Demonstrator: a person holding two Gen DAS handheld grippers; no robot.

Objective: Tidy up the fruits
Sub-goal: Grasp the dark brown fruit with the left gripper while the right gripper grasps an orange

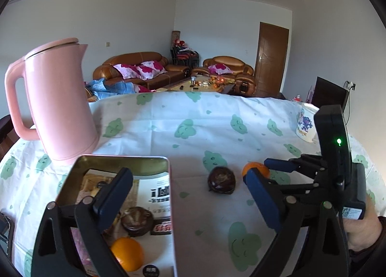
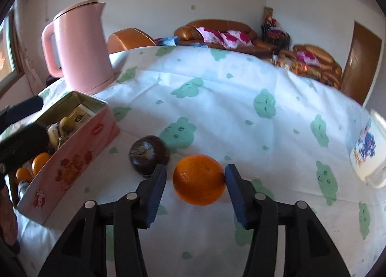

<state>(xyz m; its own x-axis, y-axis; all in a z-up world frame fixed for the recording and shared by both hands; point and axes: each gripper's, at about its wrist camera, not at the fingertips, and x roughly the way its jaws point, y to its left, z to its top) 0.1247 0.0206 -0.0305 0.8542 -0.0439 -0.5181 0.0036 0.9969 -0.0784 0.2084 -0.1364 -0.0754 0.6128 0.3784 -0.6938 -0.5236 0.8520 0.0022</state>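
Note:
An orange (image 2: 198,179) lies on the tablecloth between the open fingers of my right gripper (image 2: 196,175); the right pad touches it, the left pad stands apart. A dark brown round fruit (image 2: 147,153) lies just left of it. In the left wrist view the orange (image 1: 258,168), the dark fruit (image 1: 221,180) and the right gripper (image 1: 263,170) show on the right. My left gripper (image 1: 188,182) is open and empty over the pink tin box (image 1: 125,161), which holds an orange (image 1: 127,252) and a dark fruit (image 1: 138,221). The tin (image 2: 72,156) stands left of the right gripper.
A pink kettle (image 1: 55,103) stands behind the tin at the back left. A white printed mug (image 2: 369,151) stands on the right. The table carries a white cloth with green clouds (image 2: 217,98). Sofas and a door lie beyond the far edge.

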